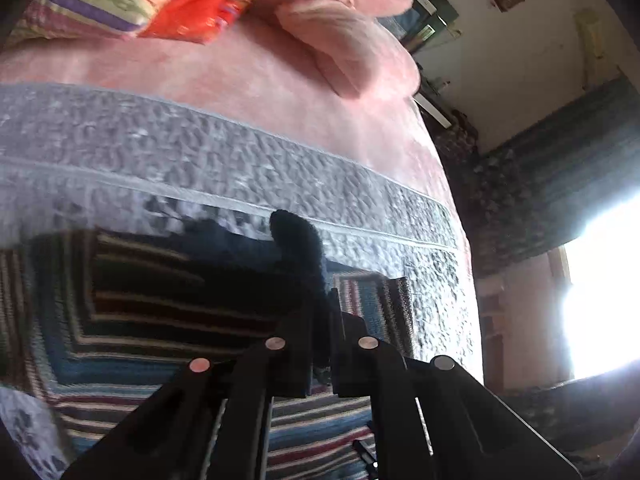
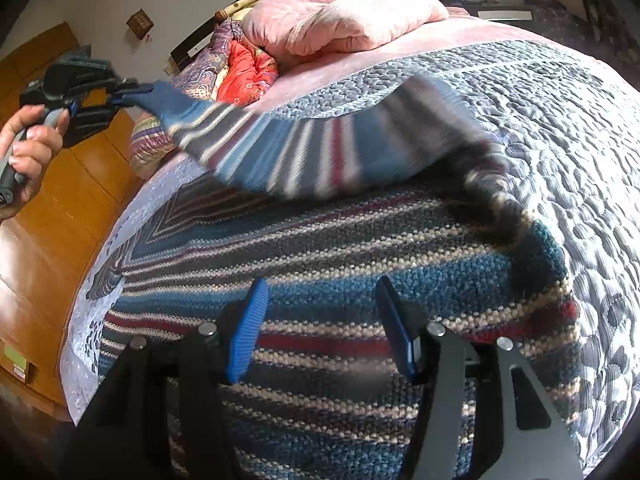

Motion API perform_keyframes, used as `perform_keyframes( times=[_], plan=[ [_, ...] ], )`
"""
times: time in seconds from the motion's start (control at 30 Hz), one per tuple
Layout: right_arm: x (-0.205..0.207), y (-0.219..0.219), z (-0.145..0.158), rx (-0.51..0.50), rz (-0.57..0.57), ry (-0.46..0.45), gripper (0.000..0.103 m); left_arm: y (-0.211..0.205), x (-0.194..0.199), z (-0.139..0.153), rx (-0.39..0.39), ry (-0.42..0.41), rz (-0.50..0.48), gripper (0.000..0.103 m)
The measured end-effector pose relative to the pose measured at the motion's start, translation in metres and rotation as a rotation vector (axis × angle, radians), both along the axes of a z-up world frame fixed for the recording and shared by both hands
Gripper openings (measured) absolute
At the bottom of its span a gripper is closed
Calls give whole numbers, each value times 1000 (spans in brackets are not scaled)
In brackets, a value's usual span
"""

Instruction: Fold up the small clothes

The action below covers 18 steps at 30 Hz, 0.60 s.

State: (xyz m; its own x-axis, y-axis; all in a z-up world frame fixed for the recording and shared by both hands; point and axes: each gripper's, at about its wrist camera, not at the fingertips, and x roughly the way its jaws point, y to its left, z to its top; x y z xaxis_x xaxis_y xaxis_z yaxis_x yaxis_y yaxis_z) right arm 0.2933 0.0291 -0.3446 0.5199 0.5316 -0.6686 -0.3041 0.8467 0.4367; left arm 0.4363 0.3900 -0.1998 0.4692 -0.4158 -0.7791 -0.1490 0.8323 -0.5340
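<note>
2 claws over a bed [image 2: 560, 128]. Left claw [image 2: 134, 90], in a hand [image 2: 30, 148], clamped on a corner of the striped knitted garment [image 2: 320, 264], lifted off the grey quilt [image 1: 200, 148]. Rest of garment flat on the bed. Right claw [image 2: 322, 328] spread wide, gripping nothing, just above the knit. Pink pillows [image 2: 340, 20] behind.

A wide bed [image 2: 472, 36] is covered by a pink plush blanket, over which a grey-blue quilted coverlet [image 2: 560, 128] is spread. Two pink pillows [image 2: 340, 20] and patterned red-and-purple cushions [image 2: 240, 68] are piled at its head. A striped knitted garment [image 2: 340, 248] is laid on the coverlet.
</note>
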Motion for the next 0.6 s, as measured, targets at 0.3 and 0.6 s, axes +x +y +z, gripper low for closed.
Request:
perform_keyframes(
  times=[0.3,0.6],
  plan=[
    [1,4,-3,-4,17,7,56,52,-24,-67,13,83,72,6],
    [-1,10,-2,-23,52,9,56,82,-41,-144,208,242,139,11]
  ],
)
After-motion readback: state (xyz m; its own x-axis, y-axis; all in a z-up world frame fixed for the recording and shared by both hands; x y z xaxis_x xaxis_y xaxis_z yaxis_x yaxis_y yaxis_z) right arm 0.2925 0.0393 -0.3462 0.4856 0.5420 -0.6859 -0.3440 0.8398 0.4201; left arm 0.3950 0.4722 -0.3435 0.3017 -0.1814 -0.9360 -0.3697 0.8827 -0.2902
